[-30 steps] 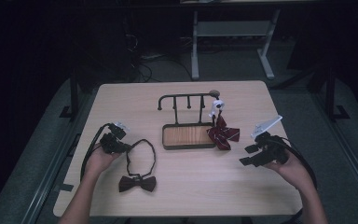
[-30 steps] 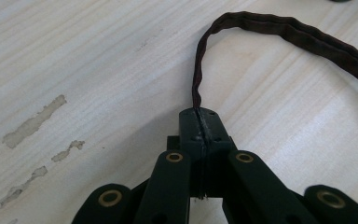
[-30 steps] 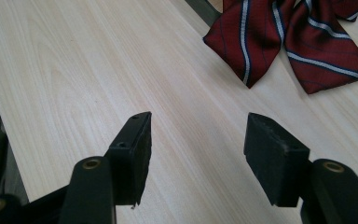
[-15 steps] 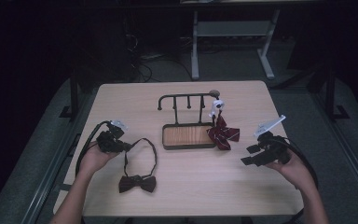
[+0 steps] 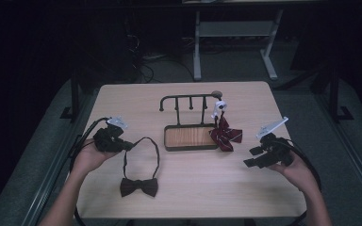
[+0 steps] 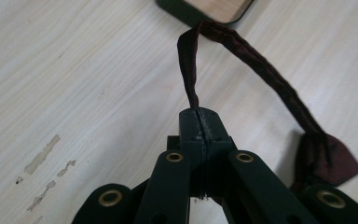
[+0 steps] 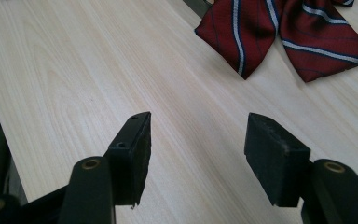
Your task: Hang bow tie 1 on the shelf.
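Note:
A dark maroon bow tie [image 5: 139, 186] lies near the table's front edge, its neck strap [image 5: 152, 146] looping up toward the stand. My left gripper [image 5: 122, 145] is shut on that strap [image 6: 189, 74], with the bow [image 6: 326, 156] to the right in the left gripper view. A red striped bow tie [image 5: 225, 135] hangs from the black hook stand [image 5: 188, 101] and rests against its wooden base [image 5: 191, 137]. My right gripper [image 5: 250, 157] hovers open over bare table, right of the striped bow tie [image 7: 284, 32], with nothing between its fingers [image 7: 272, 158].
The light wood table [image 5: 264, 188] has free room at the right front and along the back. Cables trail from both grippers off the table's sides. A white desk frame [image 5: 235, 42] stands on the dark floor behind.
The left gripper has edged slightly left and toward the person, still pinching the strap. The right gripper has drifted a little forward and down toward the table.

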The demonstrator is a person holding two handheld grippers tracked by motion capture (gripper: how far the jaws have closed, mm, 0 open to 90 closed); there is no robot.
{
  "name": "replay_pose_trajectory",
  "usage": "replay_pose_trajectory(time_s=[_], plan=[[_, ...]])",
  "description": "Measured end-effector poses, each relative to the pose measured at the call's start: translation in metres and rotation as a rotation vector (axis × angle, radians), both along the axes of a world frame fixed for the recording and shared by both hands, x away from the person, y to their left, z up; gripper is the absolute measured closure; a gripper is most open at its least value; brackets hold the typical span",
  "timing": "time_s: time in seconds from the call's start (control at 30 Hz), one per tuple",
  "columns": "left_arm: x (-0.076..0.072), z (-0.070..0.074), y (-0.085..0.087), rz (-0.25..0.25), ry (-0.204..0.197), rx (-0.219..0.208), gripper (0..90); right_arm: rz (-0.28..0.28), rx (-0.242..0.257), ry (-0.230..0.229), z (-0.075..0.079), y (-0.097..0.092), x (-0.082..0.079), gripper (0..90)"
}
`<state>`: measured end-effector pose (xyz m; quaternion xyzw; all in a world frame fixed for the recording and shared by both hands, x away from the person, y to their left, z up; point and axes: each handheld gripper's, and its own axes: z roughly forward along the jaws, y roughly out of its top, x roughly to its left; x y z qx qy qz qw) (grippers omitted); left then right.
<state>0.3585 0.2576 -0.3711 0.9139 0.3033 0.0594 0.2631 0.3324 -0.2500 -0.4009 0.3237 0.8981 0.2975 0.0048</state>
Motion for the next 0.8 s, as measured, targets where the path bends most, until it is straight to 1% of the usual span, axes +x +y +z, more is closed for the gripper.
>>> replay_pose_trajectory(time_s=[0.07,0.1,0.23,0.27,0.3,0.37,0.4,0.47,0.6,0.67,0.77,0.8], plan=[[-0.002,0.004,-0.001,-0.004,0.002,-0.015,89.9,-0.006,0.000,0.003,0.000,-0.001,0.000,41.0],[-0.002,0.006,0.000,-0.017,0.002,-0.005,89.9,-0.004,0.003,-0.003,0.000,-0.001,0.000,41.0],[-0.003,0.013,-0.001,-0.024,-0.003,-0.008,89.8,-0.003,0.009,0.000,-0.001,-0.003,-0.002,41.1],[-0.004,0.014,-0.002,-0.019,-0.002,-0.020,89.8,-0.003,0.007,0.002,-0.002,-0.003,-0.002,41.1],[-0.005,0.017,-0.001,-0.031,-0.004,-0.015,89.8,-0.003,0.005,0.006,-0.002,-0.003,-0.002,41.2],[-0.007,0.020,-0.002,-0.023,-0.007,-0.036,89.8,-0.002,0.014,0.007,-0.002,-0.003,-0.002,41.2],[-0.007,0.023,-0.001,-0.038,-0.005,-0.025,89.8,-0.001,0.016,0.007,-0.002,-0.003,-0.002,41.2],[-0.009,0.026,-0.003,-0.040,-0.015,-0.021,89.8,0.002,0.014,0.002,-0.001,-0.003,-0.003,41.2],[-0.011,0.034,-0.004,-0.057,-0.023,-0.026,89.8,0.004,0.016,-0.006,0.001,-0.003,-0.003,41.1],[-0.012,0.038,-0.005,-0.070,-0.024,-0.036,89.8,0.001,0.020,-0.006,0.001,-0.004,-0.003,41.1],[-0.013,0.042,-0.008,-0.089,-0.026,-0.026,89.8,-0.001,0.019,-0.003,0.001,-0.005,-0.003,41.1],[-0.013,0.043,-0.009,-0.095,-0.026,-0.030,89.8,-0.001,0.020,-0.003,0.001,-0.005,-0.003,41.1]])
